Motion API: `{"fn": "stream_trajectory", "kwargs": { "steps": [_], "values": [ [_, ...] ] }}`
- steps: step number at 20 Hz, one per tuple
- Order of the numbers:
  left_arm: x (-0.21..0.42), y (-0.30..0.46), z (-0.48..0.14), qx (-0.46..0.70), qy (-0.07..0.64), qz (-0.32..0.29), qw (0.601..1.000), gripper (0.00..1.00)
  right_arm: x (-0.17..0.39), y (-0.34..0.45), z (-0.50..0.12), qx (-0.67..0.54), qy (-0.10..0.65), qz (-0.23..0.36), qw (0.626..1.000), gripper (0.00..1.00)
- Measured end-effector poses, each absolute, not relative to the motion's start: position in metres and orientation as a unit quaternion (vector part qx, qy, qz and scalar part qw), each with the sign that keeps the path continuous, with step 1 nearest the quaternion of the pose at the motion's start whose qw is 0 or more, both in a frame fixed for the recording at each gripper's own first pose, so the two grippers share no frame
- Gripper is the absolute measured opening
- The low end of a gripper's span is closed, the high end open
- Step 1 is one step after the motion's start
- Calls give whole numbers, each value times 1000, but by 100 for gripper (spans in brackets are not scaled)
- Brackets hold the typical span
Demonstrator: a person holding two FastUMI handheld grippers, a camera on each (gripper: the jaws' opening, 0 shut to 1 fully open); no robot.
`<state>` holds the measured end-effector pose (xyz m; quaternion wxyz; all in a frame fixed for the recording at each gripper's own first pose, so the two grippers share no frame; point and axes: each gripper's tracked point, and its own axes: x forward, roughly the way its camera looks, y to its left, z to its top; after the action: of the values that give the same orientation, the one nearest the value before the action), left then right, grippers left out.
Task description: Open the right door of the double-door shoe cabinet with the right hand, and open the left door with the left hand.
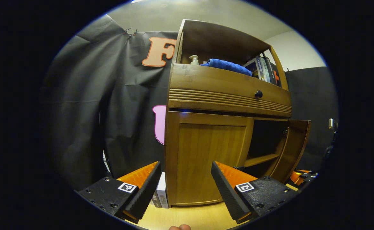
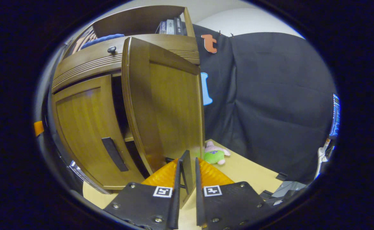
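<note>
- Nearest the right gripper view's lens, the right gripper is closed down to a narrow slit on the handle at the lower free edge of the right door; both fingers appear to press on it.
- Right door: swung well out from the shoe cabinet, exposing a dark compartment with an inner shelf.
- Left door: flush and closed. Its dark handle sits near the inner edge, untouched.
- Left gripper: jaws wide apart, holding nothing, hovering in front of the left door and apart from it.
- Surroundings: the cabinet stands on the table; a plush toy lies on the table just beyond the open door; a blue towel and books sit in the upper shelf.
- Risk: swinging the right door further may sweep it into the plush toy.
- Risk: the left handle is slim and flat; a misaligned closure could slip off it, or a pull off the hinge arc could drag the cabinet.
</note>
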<state>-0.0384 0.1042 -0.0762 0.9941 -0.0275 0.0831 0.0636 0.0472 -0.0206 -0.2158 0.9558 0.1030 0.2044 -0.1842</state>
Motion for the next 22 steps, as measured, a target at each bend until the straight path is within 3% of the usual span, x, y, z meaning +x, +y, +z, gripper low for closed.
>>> {"fn": "stream_trajectory", "kwargs": {
  "steps": [11,12,13,22],
  "values": [
    [-19,71,-86,-25,95,22,995,97,21,-86,-222,74,200,-248,945,23],
    [-17,68,-88,-25,97,19,995,97,11,-91,-214,74,200,-248,945,6],
    [-16,65,-90,-26,100,16,994,97,14,-97,-217,75,199,-248,945,4],
    [-11,48,-92,-30,103,6,994,97,13,-126,-222,94,199,-205,954,4]
  ]
}}
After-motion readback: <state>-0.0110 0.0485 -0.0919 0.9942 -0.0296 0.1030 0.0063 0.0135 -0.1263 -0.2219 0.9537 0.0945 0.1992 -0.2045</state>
